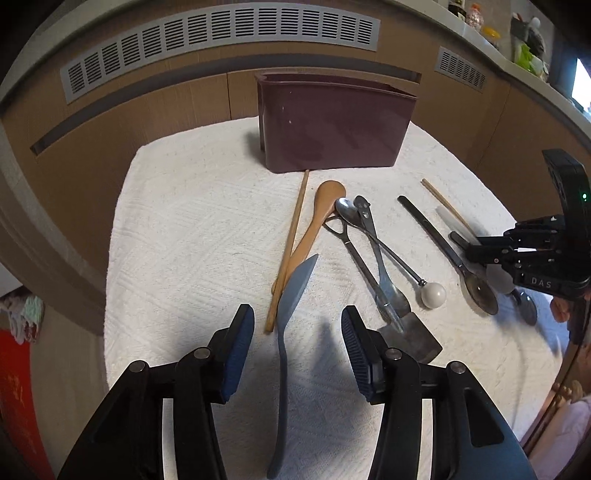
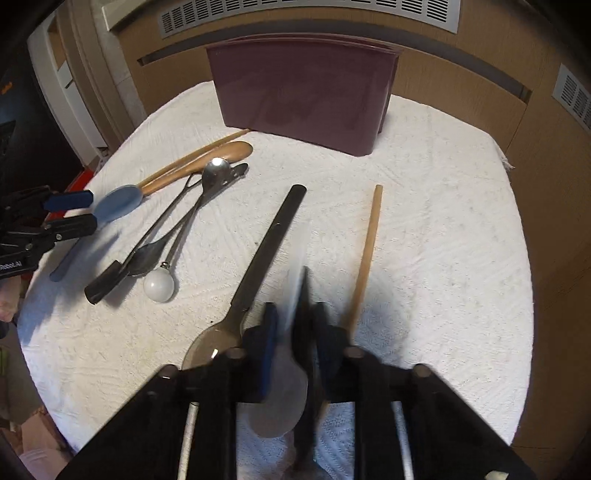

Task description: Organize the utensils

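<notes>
Both wrist views look down and forward, low over the tabletop, toward the maroon bin at 12 o'clock. The left view sits further left; each catches the other's fingers, at 3 and 9 o'clock.

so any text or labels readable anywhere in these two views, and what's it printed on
"DAS" in white letters on the body of the right gripper, seen in the left wrist view.
"Robot.AI" in white, its start cut off by the frame edge, on the body of the left gripper, seen in the right wrist view.
No readable marking on the maroon bin or the utensils.
Bottles on the far shelf are too small and blurred to read.
</notes>
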`<state>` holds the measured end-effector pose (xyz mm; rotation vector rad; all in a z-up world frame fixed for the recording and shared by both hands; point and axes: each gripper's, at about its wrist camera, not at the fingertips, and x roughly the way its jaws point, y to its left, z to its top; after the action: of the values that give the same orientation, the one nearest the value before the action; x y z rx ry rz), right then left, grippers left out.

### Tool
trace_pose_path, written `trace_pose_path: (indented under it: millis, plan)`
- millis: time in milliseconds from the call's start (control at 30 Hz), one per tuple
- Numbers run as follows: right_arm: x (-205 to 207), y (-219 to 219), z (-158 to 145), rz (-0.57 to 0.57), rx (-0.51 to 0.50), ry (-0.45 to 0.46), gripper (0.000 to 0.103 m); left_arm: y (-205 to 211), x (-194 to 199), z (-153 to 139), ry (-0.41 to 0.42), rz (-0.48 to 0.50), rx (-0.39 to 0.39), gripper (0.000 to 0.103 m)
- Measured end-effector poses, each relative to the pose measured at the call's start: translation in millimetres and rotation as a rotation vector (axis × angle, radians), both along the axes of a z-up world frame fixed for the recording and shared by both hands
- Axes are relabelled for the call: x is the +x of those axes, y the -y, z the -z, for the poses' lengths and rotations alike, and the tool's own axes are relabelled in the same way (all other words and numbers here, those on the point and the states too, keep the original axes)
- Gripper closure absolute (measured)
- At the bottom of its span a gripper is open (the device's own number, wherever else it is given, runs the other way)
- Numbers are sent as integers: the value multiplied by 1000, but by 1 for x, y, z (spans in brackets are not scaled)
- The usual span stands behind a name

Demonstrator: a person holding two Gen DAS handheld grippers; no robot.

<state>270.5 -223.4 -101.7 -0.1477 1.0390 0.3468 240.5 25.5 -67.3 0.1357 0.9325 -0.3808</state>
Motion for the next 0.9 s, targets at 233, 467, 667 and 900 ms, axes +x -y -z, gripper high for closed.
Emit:
trace_pose_path:
  millis: [233,467,667,900]
  plan:
    - [-10,9,-18,17,20,50,93,14,4,4,-2,54,54,53]
    - [-11,8,-24,17,19,76,93,22,31,11,-27,23,95,60]
    - [-11,12,-23,28,38,74,93,17,39,18,-3,-59,88,94]
    - [-19,19,-38,41,91,135,93,13,5,-21,150,-142,-37,96]
